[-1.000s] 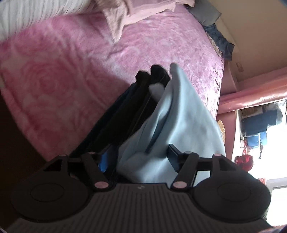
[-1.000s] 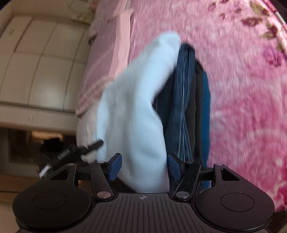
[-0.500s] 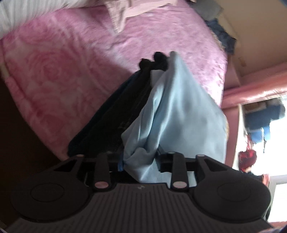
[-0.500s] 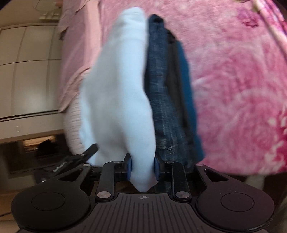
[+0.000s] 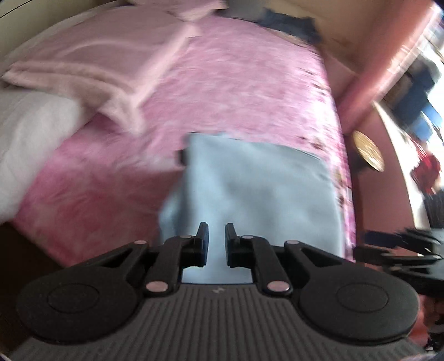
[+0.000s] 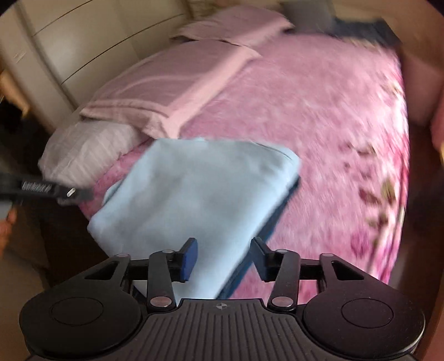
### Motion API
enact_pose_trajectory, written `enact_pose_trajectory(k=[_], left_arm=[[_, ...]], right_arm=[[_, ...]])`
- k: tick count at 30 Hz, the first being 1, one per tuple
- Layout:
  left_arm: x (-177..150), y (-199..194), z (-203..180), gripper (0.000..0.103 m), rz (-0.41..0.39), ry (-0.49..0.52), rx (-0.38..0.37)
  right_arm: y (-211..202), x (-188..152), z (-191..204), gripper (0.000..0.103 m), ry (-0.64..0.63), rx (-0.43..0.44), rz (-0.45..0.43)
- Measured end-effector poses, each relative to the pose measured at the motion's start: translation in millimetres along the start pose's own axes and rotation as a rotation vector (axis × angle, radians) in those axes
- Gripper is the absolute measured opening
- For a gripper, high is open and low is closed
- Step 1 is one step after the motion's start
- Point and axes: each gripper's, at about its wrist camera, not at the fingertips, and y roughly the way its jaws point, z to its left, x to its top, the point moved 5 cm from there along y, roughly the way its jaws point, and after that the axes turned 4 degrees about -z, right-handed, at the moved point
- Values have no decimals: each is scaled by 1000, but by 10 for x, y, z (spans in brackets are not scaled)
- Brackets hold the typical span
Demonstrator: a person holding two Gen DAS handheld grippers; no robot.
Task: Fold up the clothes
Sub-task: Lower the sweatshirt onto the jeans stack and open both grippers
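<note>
A folded light blue garment (image 5: 249,194) (image 6: 194,188) lies flat on the pink bedspread (image 5: 249,83), on top of dark garments whose blue edge (image 6: 277,219) shows along its right side. My left gripper (image 5: 216,238) hovers above the garment's near edge. Its jaws are closing to a narrow gap, with nothing between them. My right gripper (image 6: 224,252) hangs over the garment's near corner. Its jaws are opening and stand apart, and the cloth lies below them, not gripped. Each gripper shows at the edge of the other's view.
A white pillow (image 5: 33,138) and a folded pale pink blanket (image 5: 97,64) lie at the bed's left. Dark clothes (image 5: 288,25) sit at the far end. A cream wardrobe (image 6: 69,41) stands beyond. The bed's near edge drops to dark floor at left.
Both grippers let go of the light blue garment, rose and rolled level. The garment, held up on edge before, now lies flat on the dark stack. The left jaws drew nearly together.
</note>
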Motion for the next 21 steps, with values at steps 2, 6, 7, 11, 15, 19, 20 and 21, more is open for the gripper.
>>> enact_pose_trajectory(k=[2,6,7,11,15,19,20,21], left_arm=[[-124,226,-83,9,33,24,7],[-489,544,-64,11,49,32,42],[-533,544,-39,12,39,25,41],[-529,541,-36,12,35,47,42],[-363,452,-92,8,81,39,45],[9,313,-116,8,14,38,31],[115,323,-113,8,-10,34,32],[179,365,-109,8,-21,30,37]], right_arm=[[134,-47,106,41,-51,3,11],[633,-397,173,41,-167,-28,133],[710,-474,171,41,-179,-32,147],[787,-556,153,41,-179,-27,160],[723,-447,192,41,-188,-22,199],[521,-114,82,41,-108,-2,159],[481,-7,36,41,-84,-12,125],[489,84,-29,41,-68,-30,98]])
